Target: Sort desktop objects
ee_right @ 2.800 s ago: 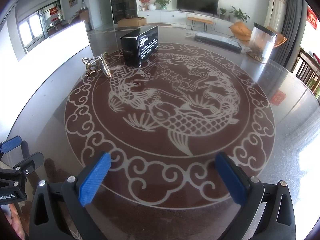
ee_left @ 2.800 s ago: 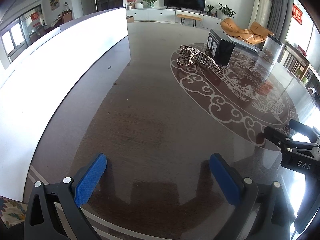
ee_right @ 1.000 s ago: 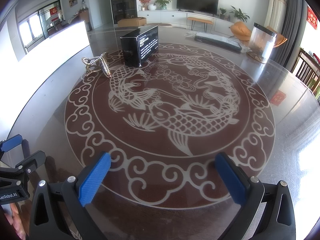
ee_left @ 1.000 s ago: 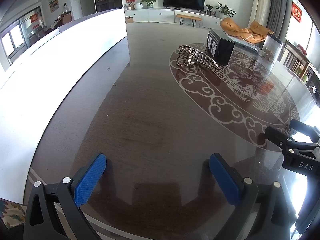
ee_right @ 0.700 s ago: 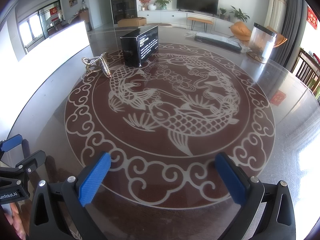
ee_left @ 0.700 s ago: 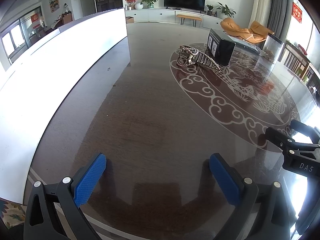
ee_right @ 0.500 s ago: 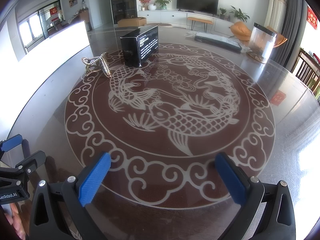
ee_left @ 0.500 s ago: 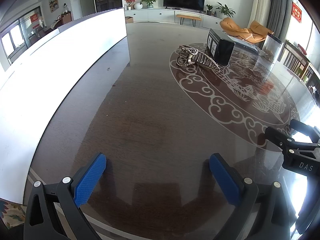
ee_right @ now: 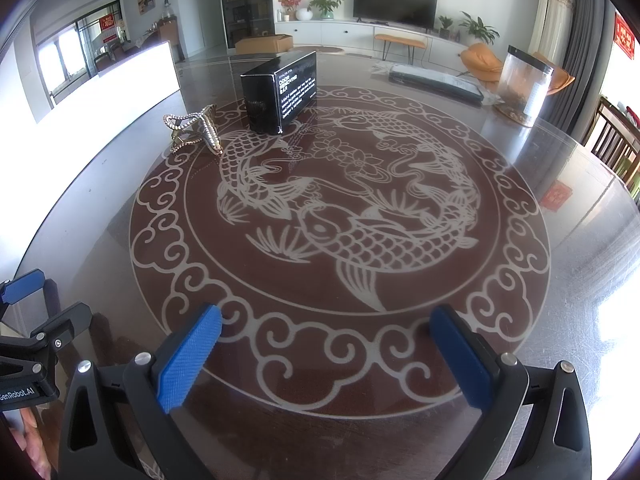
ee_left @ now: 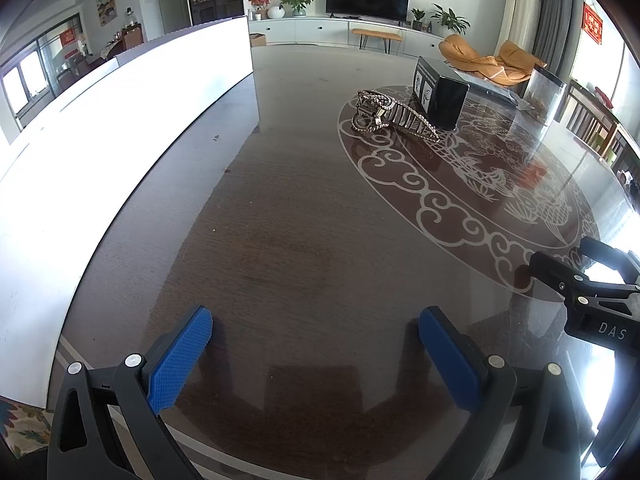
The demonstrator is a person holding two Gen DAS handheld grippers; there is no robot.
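Looking along your left gripper (ee_left: 316, 352), you kept its fingers spread and empty above the table's (ee_left: 280, 240) near edge, presumably ready to reach; the hair claw (ee_left: 390, 114) lay far off, beside the black box (ee_left: 440, 94). From your right gripper (ee_right: 326, 354), equally released, claw (ee_right: 194, 130) and box (ee_right: 282, 90) sat toward the far-left rim.
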